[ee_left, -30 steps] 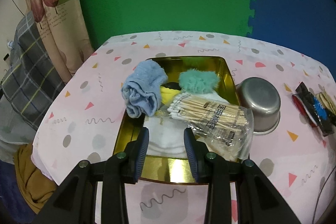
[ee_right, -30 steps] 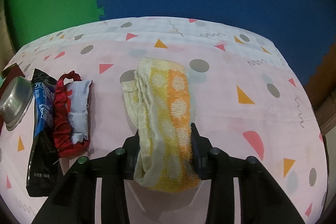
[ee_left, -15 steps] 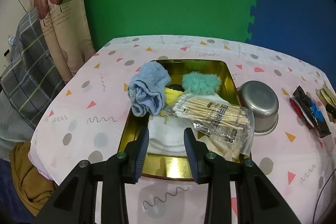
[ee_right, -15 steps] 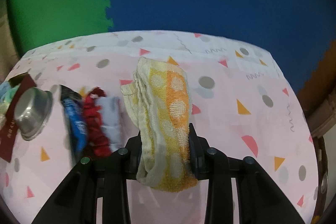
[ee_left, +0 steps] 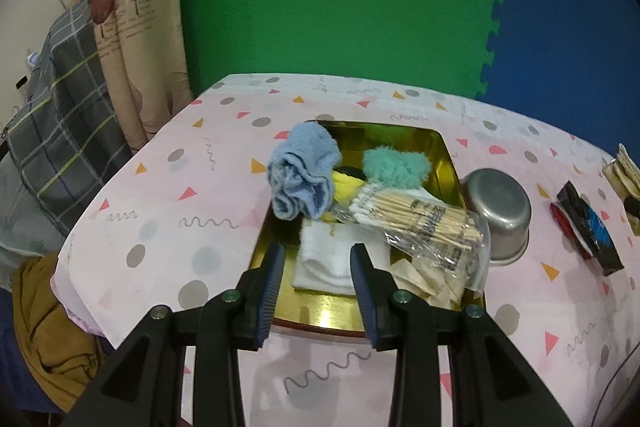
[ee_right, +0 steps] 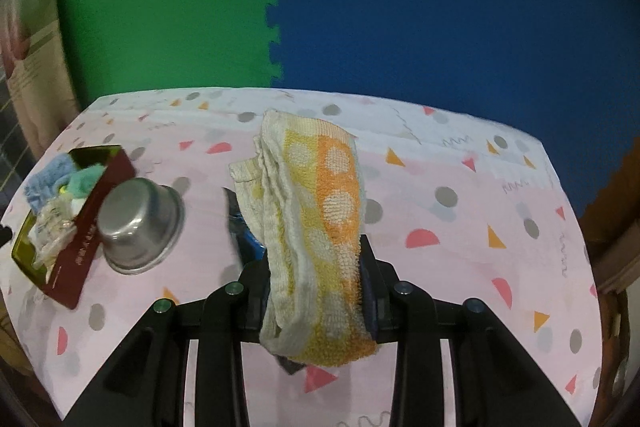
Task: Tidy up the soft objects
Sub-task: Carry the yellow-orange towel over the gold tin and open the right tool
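My right gripper (ee_right: 316,283) is clamped on a nubby yellow-orange towel (ee_right: 316,211), frame centre, lifted off the cloth. My left gripper (ee_left: 318,267) hangs apart, empty, over the gold tray (ee_left: 448,163); beyond lie a fluffy blue roll (ee_left: 304,175) and a steel bowl (ee_left: 498,207).

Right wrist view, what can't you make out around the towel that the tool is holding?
- Dark packet: mostly hidden behind the towel; only a black and blue sliver shows.
- Red item beside that packet: not visible here, though a red strip shows in the left wrist view.
- Right tool: its inner faces are covered by the towel.
- Tray contents: small and blurred at the left edge.
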